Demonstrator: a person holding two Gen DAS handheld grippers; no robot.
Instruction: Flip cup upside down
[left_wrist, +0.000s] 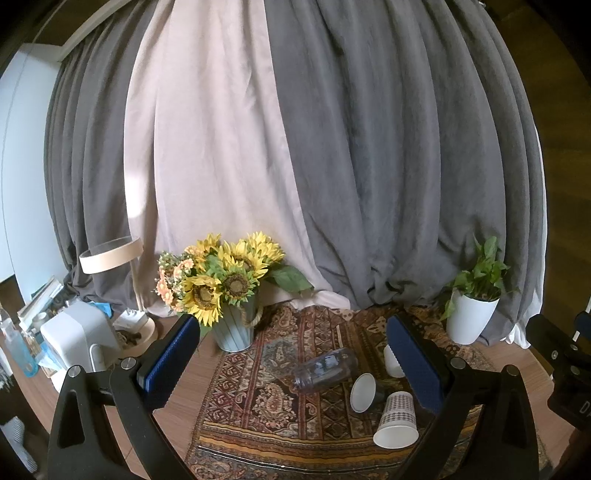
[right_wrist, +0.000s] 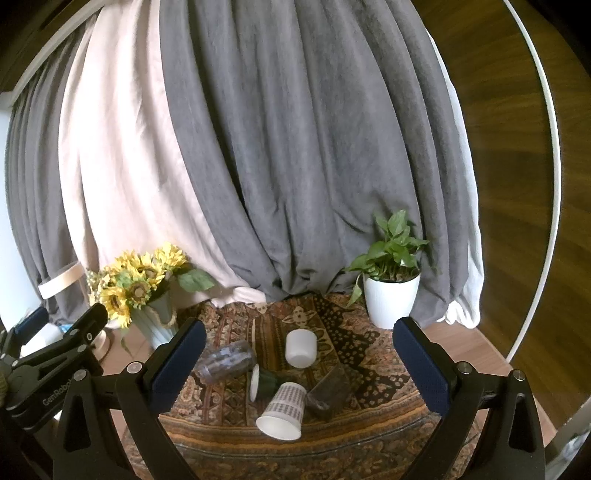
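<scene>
Both my left hand-held gripper (left_wrist: 291, 358) and right hand-held gripper (right_wrist: 299, 365) hang open, empty. The checked paper cup (right_wrist: 282, 411) lies lower centre, touching the dark cup (right_wrist: 264, 382); grabbing it could crush it or knock its neighbours.

The only readable text is "GenRobot", printed in pale letters on the black body of the left gripper (right_wrist: 55, 354), seen from the right wrist view.
</scene>
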